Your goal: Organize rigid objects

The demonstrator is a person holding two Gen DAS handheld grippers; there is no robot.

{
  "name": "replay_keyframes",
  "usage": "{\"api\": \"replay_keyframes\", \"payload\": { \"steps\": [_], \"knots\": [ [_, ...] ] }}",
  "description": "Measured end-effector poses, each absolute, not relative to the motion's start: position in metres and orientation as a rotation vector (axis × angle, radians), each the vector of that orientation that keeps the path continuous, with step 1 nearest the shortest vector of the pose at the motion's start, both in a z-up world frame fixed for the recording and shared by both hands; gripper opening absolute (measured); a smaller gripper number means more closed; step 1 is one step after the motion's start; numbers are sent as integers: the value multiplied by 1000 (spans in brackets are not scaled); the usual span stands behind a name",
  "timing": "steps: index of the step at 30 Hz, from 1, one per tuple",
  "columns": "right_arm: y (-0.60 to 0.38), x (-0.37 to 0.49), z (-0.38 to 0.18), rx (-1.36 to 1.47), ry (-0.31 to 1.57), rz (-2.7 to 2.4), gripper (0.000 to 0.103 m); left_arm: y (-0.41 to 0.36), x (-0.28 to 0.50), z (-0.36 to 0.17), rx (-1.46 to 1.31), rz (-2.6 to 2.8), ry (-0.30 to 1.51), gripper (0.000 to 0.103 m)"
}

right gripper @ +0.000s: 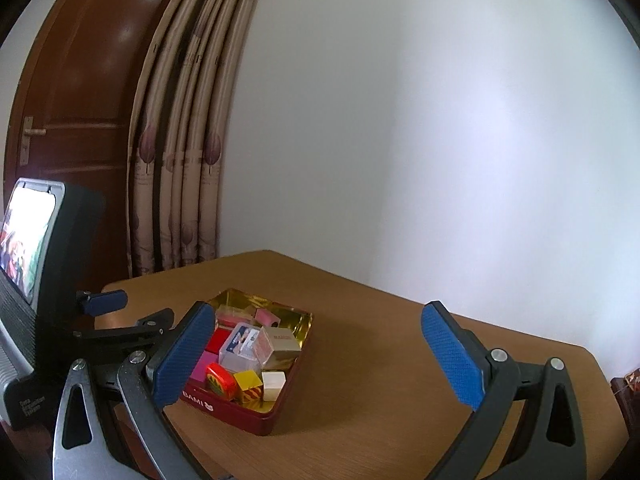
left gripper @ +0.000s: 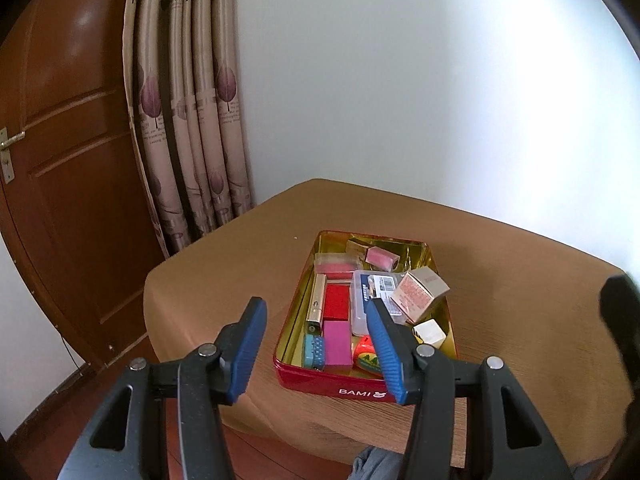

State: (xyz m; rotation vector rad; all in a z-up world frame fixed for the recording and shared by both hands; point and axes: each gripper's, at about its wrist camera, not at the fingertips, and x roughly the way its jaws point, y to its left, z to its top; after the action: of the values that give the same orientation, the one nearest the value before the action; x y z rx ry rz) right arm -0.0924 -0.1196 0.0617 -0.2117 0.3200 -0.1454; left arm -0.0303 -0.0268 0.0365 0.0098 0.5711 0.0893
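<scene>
An open red tin (left gripper: pixel 332 384) with a gold inside stands on the brown table (left gripper: pixel 500 300). It holds several small items, among them a clear plastic case (left gripper: pixel 366 304), a beige carton (left gripper: pixel 420 290), a white cube (left gripper: pixel 430 332), a magenta block (left gripper: pixel 338 340) and a silver tube (left gripper: pixel 318 300). My left gripper (left gripper: pixel 316 308) hovers over the tin's near end, open, nothing between its blue pads. In the right wrist view the tin (right gripper: pixel 240 412) sits low and left of centre. My right gripper (right gripper: pixel 320 316) is spread wide and empty, above and just right of it.
A brown door (left gripper: pixel 68 160) and patterned curtains (left gripper: pixel 192 120) stand left of the table; a white wall (left gripper: pixel 440 80) is behind it. The left gripper's body with a lit screen (right gripper: pixel 28 232) fills the left edge of the right wrist view. Bare tabletop (right gripper: pixel 400 380) lies right of the tin.
</scene>
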Motion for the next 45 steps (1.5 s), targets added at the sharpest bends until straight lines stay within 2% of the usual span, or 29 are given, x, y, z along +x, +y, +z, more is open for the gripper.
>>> {"api": "replay_keyframes", "payload": {
  "steps": [5, 20, 45],
  "knots": [
    [-122, -98, 72, -151, 302, -167, 102, -22, -36, 40, 6, 89, 556, 53],
    [-120, -91, 48, -171, 379, -224, 102, -19, -33, 28, -21, 72, 581, 53],
    [-124, -88, 43, -162, 418, -211, 102, -24, -30, 22, 5, 64, 583, 53]
  ]
}}
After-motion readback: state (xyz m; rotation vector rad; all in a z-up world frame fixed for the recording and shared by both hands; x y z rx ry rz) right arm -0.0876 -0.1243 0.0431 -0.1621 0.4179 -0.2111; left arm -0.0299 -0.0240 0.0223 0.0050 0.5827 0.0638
